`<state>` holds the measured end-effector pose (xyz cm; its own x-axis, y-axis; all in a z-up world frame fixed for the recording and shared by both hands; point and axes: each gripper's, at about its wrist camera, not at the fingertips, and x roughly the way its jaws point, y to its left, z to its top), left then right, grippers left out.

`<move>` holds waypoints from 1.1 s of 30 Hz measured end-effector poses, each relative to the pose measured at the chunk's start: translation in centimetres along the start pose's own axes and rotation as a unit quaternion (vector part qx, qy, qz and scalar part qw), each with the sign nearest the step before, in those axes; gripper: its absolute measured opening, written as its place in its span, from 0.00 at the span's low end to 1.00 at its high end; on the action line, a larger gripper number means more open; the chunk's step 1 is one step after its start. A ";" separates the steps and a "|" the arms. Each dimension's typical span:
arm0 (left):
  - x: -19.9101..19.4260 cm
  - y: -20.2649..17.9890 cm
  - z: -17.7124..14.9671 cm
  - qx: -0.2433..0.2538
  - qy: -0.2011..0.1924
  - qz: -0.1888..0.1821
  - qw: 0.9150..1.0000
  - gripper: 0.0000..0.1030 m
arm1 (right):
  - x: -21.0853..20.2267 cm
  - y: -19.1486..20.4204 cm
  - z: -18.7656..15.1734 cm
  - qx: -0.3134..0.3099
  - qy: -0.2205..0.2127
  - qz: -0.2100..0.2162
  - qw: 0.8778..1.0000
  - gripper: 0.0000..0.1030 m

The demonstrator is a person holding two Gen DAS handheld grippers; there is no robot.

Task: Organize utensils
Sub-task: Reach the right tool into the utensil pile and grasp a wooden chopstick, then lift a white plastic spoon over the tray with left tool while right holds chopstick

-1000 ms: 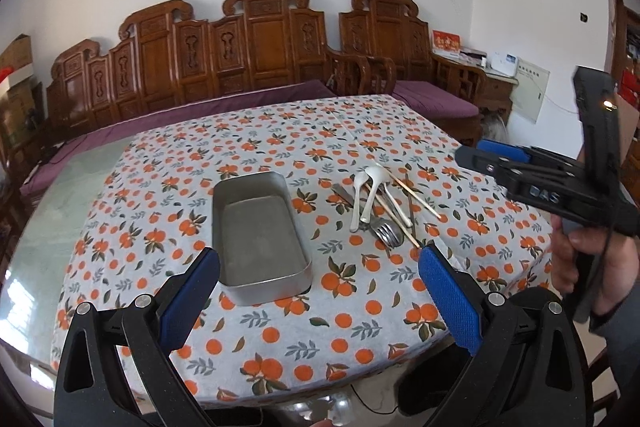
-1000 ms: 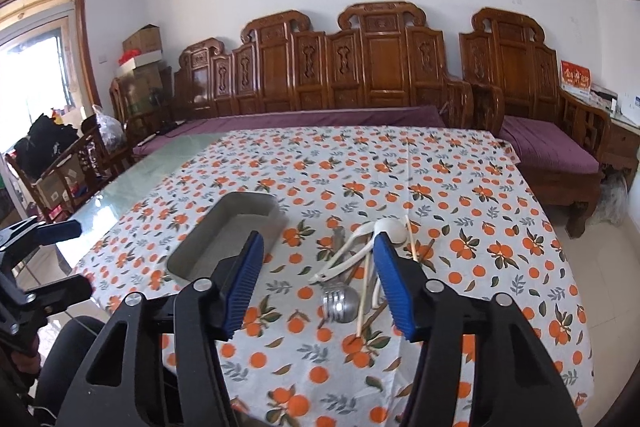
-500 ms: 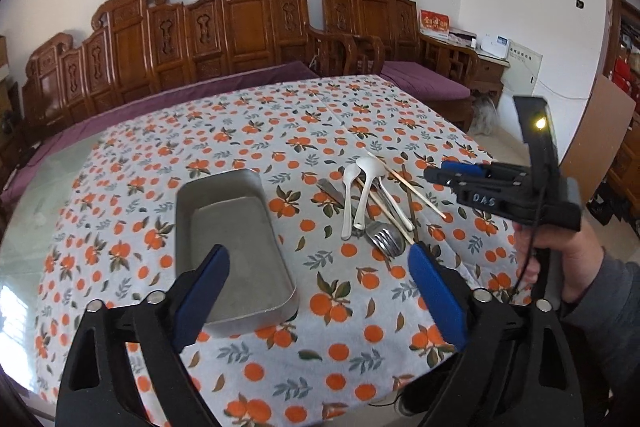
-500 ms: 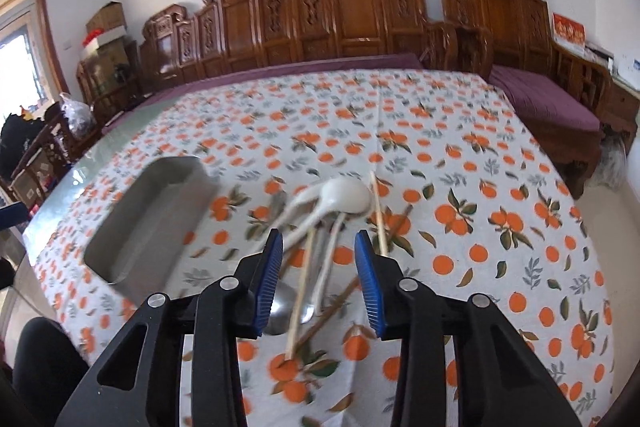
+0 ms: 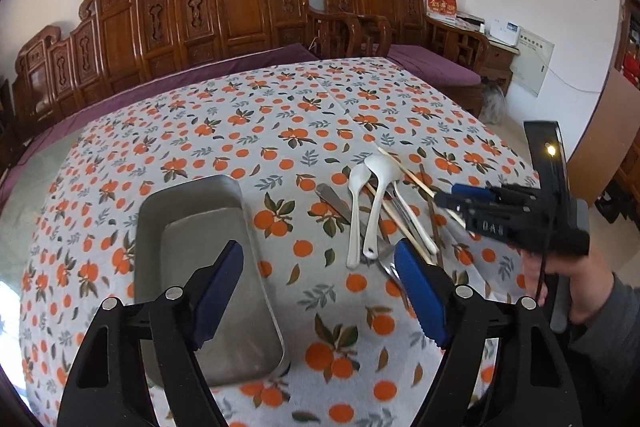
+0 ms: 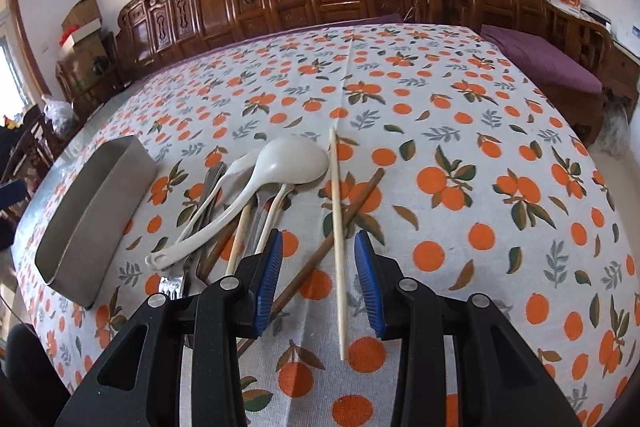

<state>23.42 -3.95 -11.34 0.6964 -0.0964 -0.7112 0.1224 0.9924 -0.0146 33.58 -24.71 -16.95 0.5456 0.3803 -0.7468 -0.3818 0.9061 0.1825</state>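
A steel tray [image 5: 188, 247] lies on the orange-print tablecloth [image 5: 304, 131], partly behind my left gripper's left finger. To its right is a pile of utensils [image 5: 380, 211]: white spoons, chopsticks, metal cutlery. My left gripper [image 5: 318, 255] hovers over the cloth between tray and pile, its jaws closing with nothing between them. My right gripper [image 6: 319, 255] is low over the pile's near end. Its jaws stand apart on either side of a pale chopstick [image 6: 336, 207] and a brown chopstick [image 6: 352, 205], and the pads do not press on either. The white ladle spoon [image 6: 292, 163] lies beyond them.
A fork [image 6: 172, 285] and other metal cutlery lie under the spoons. The tray [image 6: 96, 211] is left of the pile. A person's hand [image 5: 560, 267] holds the right gripper [image 5: 448, 199]. Carved wooden benches [image 5: 240, 11] line the table's far side. The table edge is close below both grippers.
Both grippers have come down and nearer the table. The left jaws have narrowed. The right jaws narrowed early on and now straddle the chopsticks.
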 end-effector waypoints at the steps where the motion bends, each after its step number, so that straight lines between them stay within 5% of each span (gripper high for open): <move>1: 0.4 0.1 0.1 -0.002 0.001 -0.001 1.000 0.72 | 0.2 0.2 0.0 -0.005 0.002 -0.004 1.000 0.36; 8: 2.8 0.0 0.8 -0.005 0.012 -0.008 1.000 0.69 | 1.9 -0.2 -0.3 -0.006 0.033 -0.007 0.999 0.21; 11: 3.6 -0.2 1.2 -0.002 0.016 -0.007 1.000 0.67 | 2.2 0.0 -0.3 -0.012 0.037 -0.008 0.999 0.06; 19: 6.3 -0.9 2.6 0.002 0.036 -0.015 0.999 0.59 | 1.0 -0.9 0.0 -0.003 0.025 0.009 1.000 0.06; 33: 13.7 -2.2 4.1 -0.003 0.108 -0.039 0.993 0.28 | -0.6 -2.8 1.0 0.037 -0.014 0.017 0.999 0.06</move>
<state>35.62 -7.80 -18.18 0.5168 -0.1547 -0.8420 0.1646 0.9831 -0.0796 35.10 -27.24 -16.36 0.5550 0.4153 -0.7208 -0.3448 0.9034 0.2550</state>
